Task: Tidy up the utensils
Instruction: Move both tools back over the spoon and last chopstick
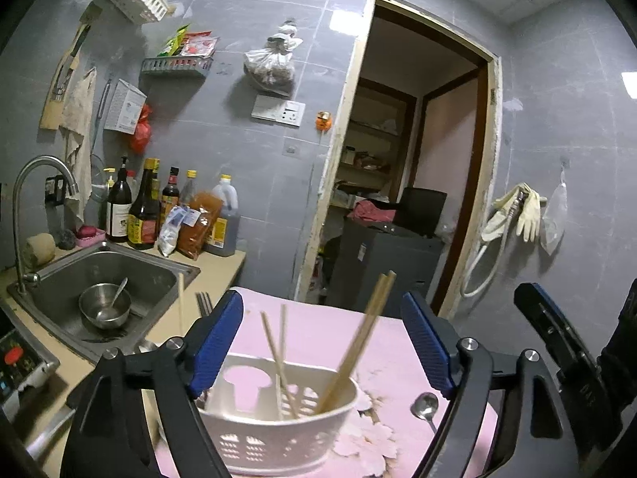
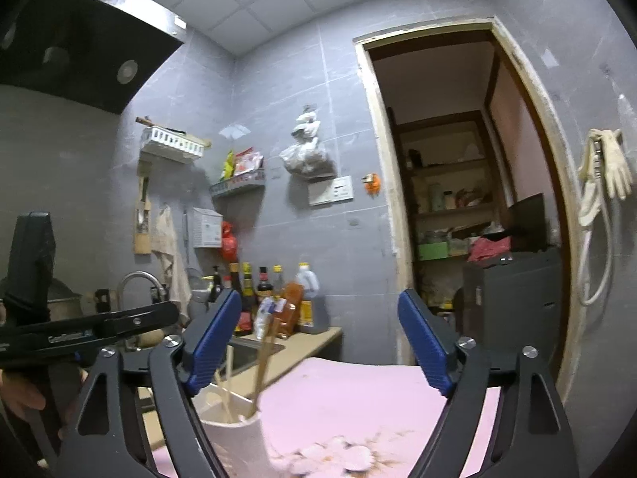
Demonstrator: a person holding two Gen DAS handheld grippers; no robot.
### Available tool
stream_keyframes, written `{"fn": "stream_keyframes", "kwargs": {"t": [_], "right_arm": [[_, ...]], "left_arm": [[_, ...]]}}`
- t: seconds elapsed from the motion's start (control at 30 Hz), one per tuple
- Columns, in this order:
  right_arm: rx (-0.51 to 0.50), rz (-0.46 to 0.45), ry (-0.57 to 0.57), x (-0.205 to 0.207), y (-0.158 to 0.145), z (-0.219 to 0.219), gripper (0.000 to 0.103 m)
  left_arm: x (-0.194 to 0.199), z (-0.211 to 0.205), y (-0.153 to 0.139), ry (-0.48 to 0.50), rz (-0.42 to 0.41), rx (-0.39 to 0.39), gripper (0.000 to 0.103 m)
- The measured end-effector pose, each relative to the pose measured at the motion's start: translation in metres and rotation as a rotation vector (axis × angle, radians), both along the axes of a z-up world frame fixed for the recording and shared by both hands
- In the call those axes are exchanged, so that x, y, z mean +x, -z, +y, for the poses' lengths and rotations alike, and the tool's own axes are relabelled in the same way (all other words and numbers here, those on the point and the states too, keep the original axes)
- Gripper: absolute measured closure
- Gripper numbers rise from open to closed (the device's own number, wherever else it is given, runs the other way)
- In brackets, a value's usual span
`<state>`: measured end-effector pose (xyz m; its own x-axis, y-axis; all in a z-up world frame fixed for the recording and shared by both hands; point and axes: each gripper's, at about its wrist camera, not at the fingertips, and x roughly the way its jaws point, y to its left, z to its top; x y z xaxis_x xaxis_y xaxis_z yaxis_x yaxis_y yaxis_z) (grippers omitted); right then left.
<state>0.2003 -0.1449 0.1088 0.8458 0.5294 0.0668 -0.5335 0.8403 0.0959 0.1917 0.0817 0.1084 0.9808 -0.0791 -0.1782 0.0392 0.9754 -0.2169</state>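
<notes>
A white slotted plastic utensil basket [image 1: 278,418] stands on a pink flowered table cover [image 1: 318,342]. Several wooden chopsticks lean inside it: a thin pair [image 1: 278,354] and a blurred thicker pair [image 1: 358,350] tilting right. To the basket's right a metal spoon [image 1: 426,406] lies on the cover. My left gripper [image 1: 322,302] is open above the basket, nothing between its blue pads. My right gripper [image 2: 318,298] is also open and empty, with the basket [image 2: 235,434] and chopsticks [image 2: 264,362] low on its left.
Left of the table is a counter with a steel sink [image 1: 59,275] that holds a bowl with a spoon [image 1: 104,304]. A loose chopstick [image 1: 181,302] and a fork [image 1: 204,302] lie on the counter. Sauce bottles [image 1: 143,207] line the wall. A doorway [image 1: 398,159] opens behind.
</notes>
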Motion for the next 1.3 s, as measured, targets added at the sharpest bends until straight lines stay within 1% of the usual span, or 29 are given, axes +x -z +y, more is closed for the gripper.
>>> {"fn": "stream_keyframes", "kwargs": {"t": [0.03,0.07,0.1,0.13,0.17,0.2,0.43,0.53,0.63,0.83,0.97,1.07,1.13,1.2,1.23,1.3], "right_arm": [[-0.004,-0.001,0.014,-0.003,0.001,-0.006,0.018],[-0.006,-0.003,0.022,-0.004,0.002,-0.011,0.015],[-0.009,-0.003,0.031,-0.006,0.003,-0.016,0.011],[-0.012,-0.002,0.041,-0.008,0.004,-0.022,0.009],[-0.015,0.0,0.051,-0.01,0.005,-0.027,0.003],[-0.02,0.003,0.059,-0.012,0.006,-0.032,0.001],[-0.097,0.061,0.098,-0.016,0.021,-0.062,0.0],[-0.13,0.1,0.109,-0.016,0.032,-0.072,0.0],[-0.16,0.151,0.113,-0.015,0.044,-0.08,0.0],[-0.226,0.257,0.106,-0.011,0.063,-0.087,0.0],[-0.261,0.336,0.102,-0.007,0.074,-0.091,0.0],[-0.291,0.393,0.096,-0.001,0.08,-0.092,0.0],[-0.316,0.439,0.094,0.004,0.086,-0.093,0.0],[-0.33,0.477,0.088,0.009,0.091,-0.093,0.002],[-0.339,0.498,0.085,0.011,0.094,-0.093,0.003],[-0.353,0.537,0.076,0.015,0.1,-0.094,0.009]], "left_arm": [[-0.001,-0.004,0.001,0.003,0.002,0.007,0.025],[-0.002,-0.011,0.004,0.008,0.008,0.017,0.022],[-0.003,-0.015,0.006,0.01,0.011,0.021,0.013],[-0.004,-0.019,0.008,0.012,0.016,0.026,0.009],[-0.008,-0.023,0.012,0.011,0.019,0.026,0.008],[-0.009,-0.026,0.015,0.016,0.026,0.023,0.008],[-0.019,-0.04,0.04,0.042,0.147,-0.004,0.008],[-0.023,-0.046,0.055,0.036,0.218,0.003,0.008],[-0.026,-0.051,0.07,0.043,0.292,-0.007,0.008],[-0.027,-0.061,0.102,0.055,0.5,-0.049,0.008],[-0.021,-0.063,0.125,0.085,0.668,-0.138,0.008],[-0.015,-0.067,0.133,0.108,0.737,-0.17,0.008],[-0.012,-0.072,0.136,0.123,0.767,-0.175,0.011],[-0.009,-0.079,0.14,0.153,0.792,-0.176,0.022],[-0.005,-0.081,0.14,0.16,0.805,-0.174,0.031],[0.002,-0.089,0.141,0.156,0.823,-0.141,0.041]]}}
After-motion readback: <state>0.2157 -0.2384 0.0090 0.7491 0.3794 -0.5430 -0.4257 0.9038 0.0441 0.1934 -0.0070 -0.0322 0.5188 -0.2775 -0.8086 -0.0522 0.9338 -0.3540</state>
